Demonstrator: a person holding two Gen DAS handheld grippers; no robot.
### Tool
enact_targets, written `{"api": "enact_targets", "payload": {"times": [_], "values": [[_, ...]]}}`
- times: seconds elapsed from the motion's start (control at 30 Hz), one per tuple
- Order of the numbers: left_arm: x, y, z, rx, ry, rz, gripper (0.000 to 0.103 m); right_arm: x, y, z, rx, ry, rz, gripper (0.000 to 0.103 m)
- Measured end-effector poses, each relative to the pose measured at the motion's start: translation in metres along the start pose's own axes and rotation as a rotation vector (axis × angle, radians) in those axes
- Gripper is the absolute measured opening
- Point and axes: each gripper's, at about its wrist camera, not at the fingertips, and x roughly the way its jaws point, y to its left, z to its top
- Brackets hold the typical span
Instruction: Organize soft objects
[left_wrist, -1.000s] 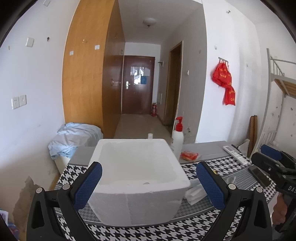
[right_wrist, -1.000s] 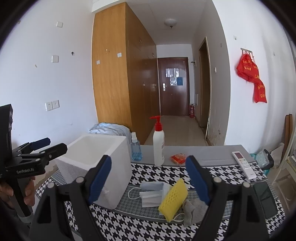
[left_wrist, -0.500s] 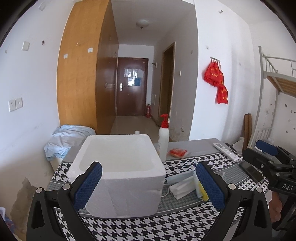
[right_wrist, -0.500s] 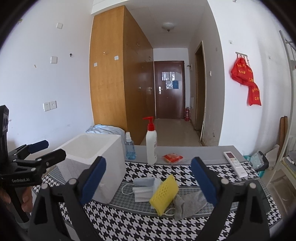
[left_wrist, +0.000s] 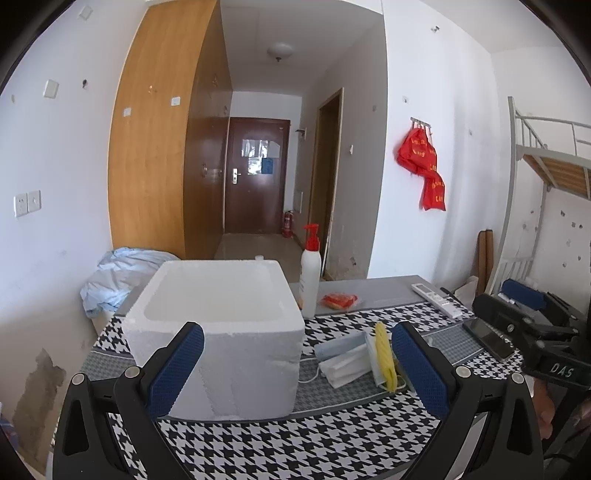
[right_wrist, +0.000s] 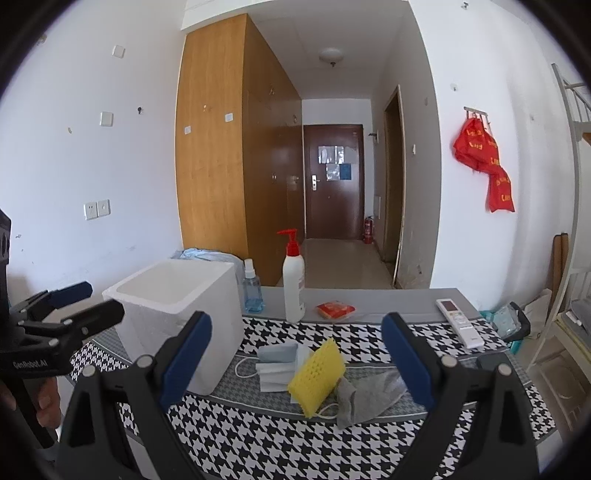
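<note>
Fingers on both grippers stand spread wide with nothing between them: the right gripper (right_wrist: 296, 363) hangs above the near edge of the table (right_wrist: 258, 435), facing the soft pile, and the left gripper (left_wrist: 297, 367) faces the foam box (left_wrist: 221, 325).

All three soft things should be light and squashy. The sponge (right_wrist: 317, 376) will probably give under a pinch, so its long edges look like the best hold. The face masks (right_wrist: 277, 363) are thin and limp; a grab across the folded stack seems safer than the ear loops. The grey cloth (right_wrist: 369, 395) is crumpled and could be taken at any raised fold.

That sponge is yellow and dimpled, leaning on the white and pale blue masks, with the cloth touching its right side. This pile sits just right of the open white box. Behind stand a pump bottle (right_wrist: 293, 284), a small spray bottle (right_wrist: 252, 291), an orange packet (right_wrist: 335, 309) and a remote (right_wrist: 460, 323).
</note>
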Motion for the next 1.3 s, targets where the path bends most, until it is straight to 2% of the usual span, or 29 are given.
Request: {"api": "enact_targets", "payload": {"times": [0.33, 0.8, 1.3], "values": [[0.003, -0.006, -0.018, -0.022, -0.024, -0.006, 0.102, -0.001, -0.01, -0.019, 0.005, -0.004, -0.036, 0.095], [0.007, -0.018, -0.036, -0.023, -0.034, -0.049, 0.102, -0.001, -0.026, -0.038, 0.035, 0.023, -0.027, 0.095], [0.037, -0.04, -0.049, -0.008, 0.055, -0.111, 0.102, 0.004, -0.047, -0.052, 0.051, 0.061, -0.071, 0.095]]}}
